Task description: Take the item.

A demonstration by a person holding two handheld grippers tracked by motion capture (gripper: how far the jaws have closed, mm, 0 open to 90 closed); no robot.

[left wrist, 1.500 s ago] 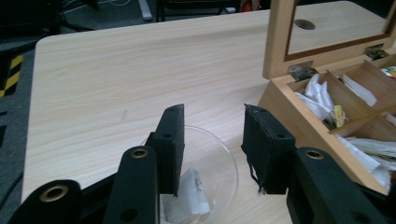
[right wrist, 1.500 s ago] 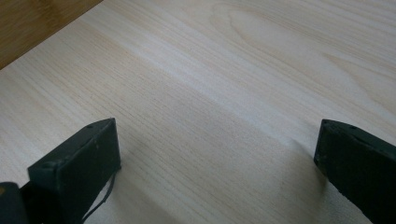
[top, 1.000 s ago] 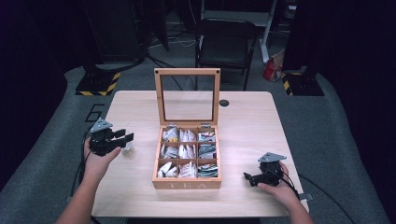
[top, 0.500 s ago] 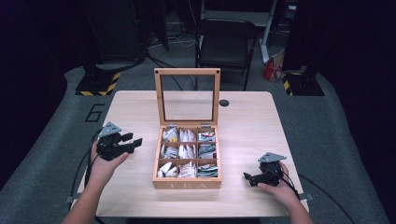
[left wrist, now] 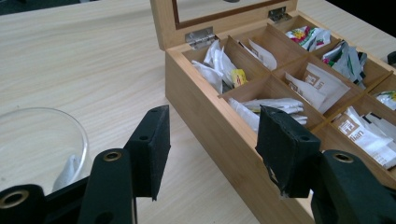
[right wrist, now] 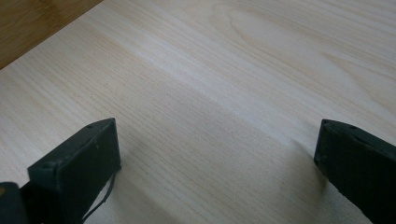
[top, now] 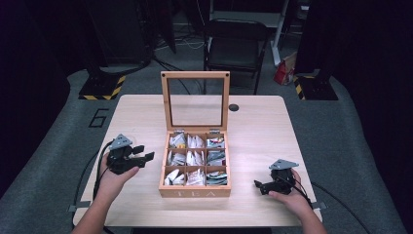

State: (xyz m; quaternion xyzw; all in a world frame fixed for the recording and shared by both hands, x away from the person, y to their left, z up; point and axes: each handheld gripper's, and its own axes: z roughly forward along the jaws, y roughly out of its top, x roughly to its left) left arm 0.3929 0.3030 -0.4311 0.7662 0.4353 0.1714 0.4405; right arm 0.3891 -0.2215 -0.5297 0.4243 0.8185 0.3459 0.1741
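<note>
Tea box [top: 195, 187], lid raised, is seen at the table's [top: 253, 126] centre; nine compartments are filled with tea sachets [left wrist: 322, 84], their print hard to make out. Left gripper [top: 141, 157], jaws wide, is held just beside it; right gripper [top: 260, 186] is spread wide, empty.
</note>
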